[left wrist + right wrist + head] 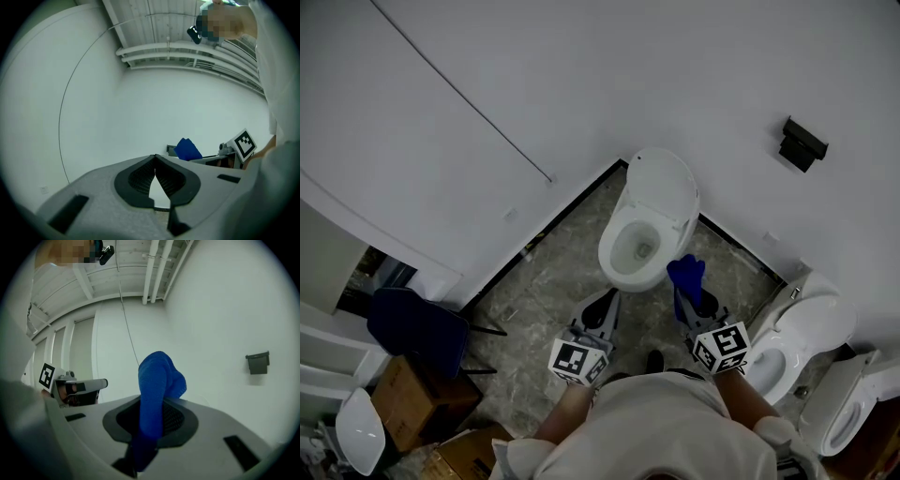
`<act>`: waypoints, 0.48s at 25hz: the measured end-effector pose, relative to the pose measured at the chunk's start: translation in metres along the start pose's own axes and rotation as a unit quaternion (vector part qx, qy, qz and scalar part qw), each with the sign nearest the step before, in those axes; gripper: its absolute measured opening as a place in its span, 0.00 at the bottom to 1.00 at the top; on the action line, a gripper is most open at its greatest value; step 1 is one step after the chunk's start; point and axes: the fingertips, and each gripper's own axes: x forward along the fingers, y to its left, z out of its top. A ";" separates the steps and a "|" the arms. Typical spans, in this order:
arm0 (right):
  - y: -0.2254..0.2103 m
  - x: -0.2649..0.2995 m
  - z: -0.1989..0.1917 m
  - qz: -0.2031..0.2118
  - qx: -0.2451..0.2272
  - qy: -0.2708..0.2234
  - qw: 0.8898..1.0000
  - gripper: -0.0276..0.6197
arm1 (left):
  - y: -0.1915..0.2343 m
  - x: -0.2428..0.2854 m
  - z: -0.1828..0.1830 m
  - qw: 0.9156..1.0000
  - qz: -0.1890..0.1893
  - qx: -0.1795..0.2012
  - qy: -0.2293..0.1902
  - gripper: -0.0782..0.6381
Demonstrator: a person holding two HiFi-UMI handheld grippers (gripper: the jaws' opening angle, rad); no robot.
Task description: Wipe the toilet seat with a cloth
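I count three toilets, one cloth and my two tools. White walls (534, 84) meet in a corner, and the grey marble floor (548, 281) narrows toward it. The middle toilet (617, 246) stands in that corner, lid (664, 183) raised against the wall and bowl open toward me. The two other toilets (802, 333) sit together along the floor's right edge. One dark blue chair (417, 323) and some cardboard boxes (412, 394) fill the left edge. That leaves a bare strip of floor in front of the middle bowl, where I stand. One black fixture (803, 142) hangs on the right wall.

My left hand-held gripper (605, 305) is near the bowl's front edge. It is clenched tip to tip with nothing in it. My right hand-held gripper (694, 302) is clamped on the blue cloth (686, 275). The cloth's long axis runs along the jaws. Its folded end sticks out past the tips, toward the corner, just beside the bowl's front right rim. I cannot tell whether it touches the rim.
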 end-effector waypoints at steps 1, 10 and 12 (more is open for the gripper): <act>-0.004 0.004 0.002 0.002 0.000 0.000 1.000 0.14 | 0.000 0.007 0.004 1.000 0.000 0.005 -0.004 0.12; -0.023 0.038 0.011 0.011 0.005 0.001 1.000 0.14 | 0.020 0.042 0.014 1.000 0.006 0.022 -0.006 0.12; -0.030 0.046 0.008 0.003 0.007 0.005 1.000 0.14 | 0.026 0.049 0.012 1.000 0.004 0.022 -0.004 0.12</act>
